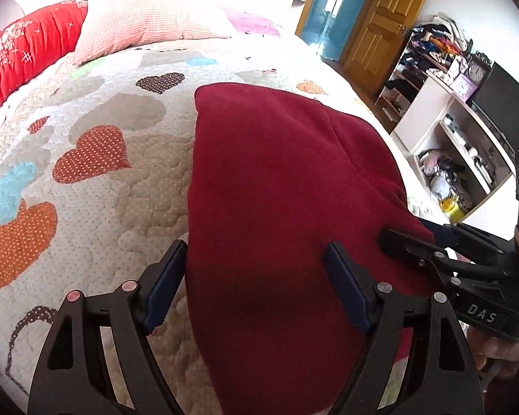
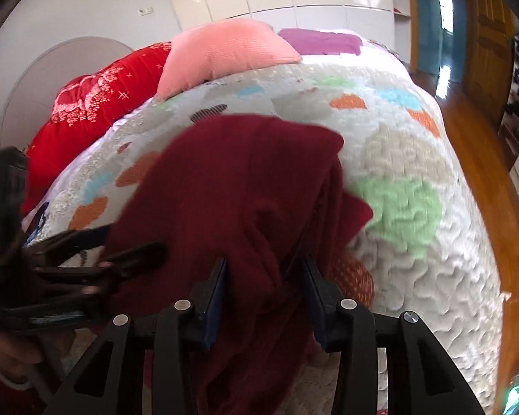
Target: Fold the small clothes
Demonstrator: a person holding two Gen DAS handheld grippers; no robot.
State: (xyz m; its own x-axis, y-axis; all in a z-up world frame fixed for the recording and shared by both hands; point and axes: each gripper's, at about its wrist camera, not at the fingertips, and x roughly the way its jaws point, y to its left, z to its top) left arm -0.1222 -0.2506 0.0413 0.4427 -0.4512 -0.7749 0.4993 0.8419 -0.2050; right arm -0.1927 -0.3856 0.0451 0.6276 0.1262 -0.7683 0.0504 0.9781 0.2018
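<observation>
A dark red garment (image 1: 280,186) lies on the heart-patterned quilt (image 1: 97,180). My left gripper (image 1: 256,259) is open, its fingers straddling the garment's near left part; the cloth passes between them without being pinched. In the right wrist view the garment (image 2: 231,186) is bunched and partly lifted, with a fold hanging on its right side. My right gripper (image 2: 264,273) is half closed around a thick bunch of the cloth, and the pads touch it on both sides. The right gripper also shows in the left wrist view (image 1: 418,242), at the garment's right edge.
A red pillow (image 1: 24,52) and a pink pillow (image 1: 148,20) lie at the head of the bed. Shelves with clutter (image 1: 443,110) stand right of the bed, beside a wooden door (image 1: 380,17). The bed edge drops to a wooden floor (image 2: 484,159) on the right.
</observation>
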